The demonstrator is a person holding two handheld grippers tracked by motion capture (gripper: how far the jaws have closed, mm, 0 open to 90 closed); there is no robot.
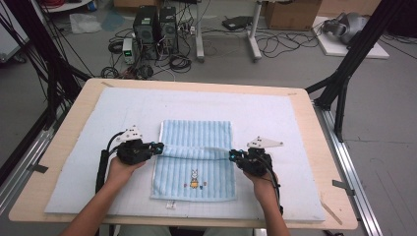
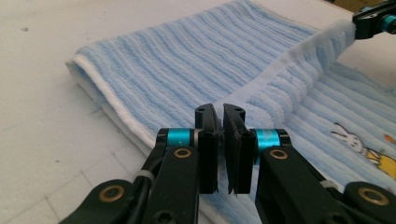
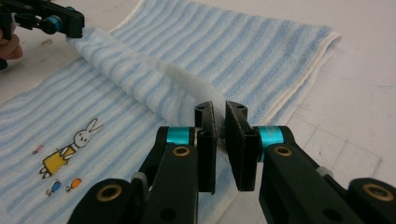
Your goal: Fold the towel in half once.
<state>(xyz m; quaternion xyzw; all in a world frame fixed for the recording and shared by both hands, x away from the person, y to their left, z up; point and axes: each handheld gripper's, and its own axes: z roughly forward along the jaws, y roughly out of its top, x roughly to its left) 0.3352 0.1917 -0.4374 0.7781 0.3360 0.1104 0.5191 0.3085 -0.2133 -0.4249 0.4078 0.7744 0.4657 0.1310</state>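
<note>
— Where's the towel [image 1: 194, 162] against your claws?
— It lies on the bench's white mat [image 1: 88, 147], long axis running away from me. My left claw [image 1: 158, 147] is clenched on the folded edge's left end, my right claw [image 1: 232, 156] on its right end, above the rabbit print [image 1: 194, 176]
— Next?
— I'd judge both carry that edge across the rabbit, toward me

Light blue striped towel [image 1: 196, 142] with white edging, centre of high view, on white padded mat. Far part doubled over near part; raised fold ridge [image 2: 299, 70] runs across middle, lifted at both ends. Embroidered rabbit motif [image 3: 77, 144] with small coloured figures on near flat part. Small tag at bottom edge.
</note>
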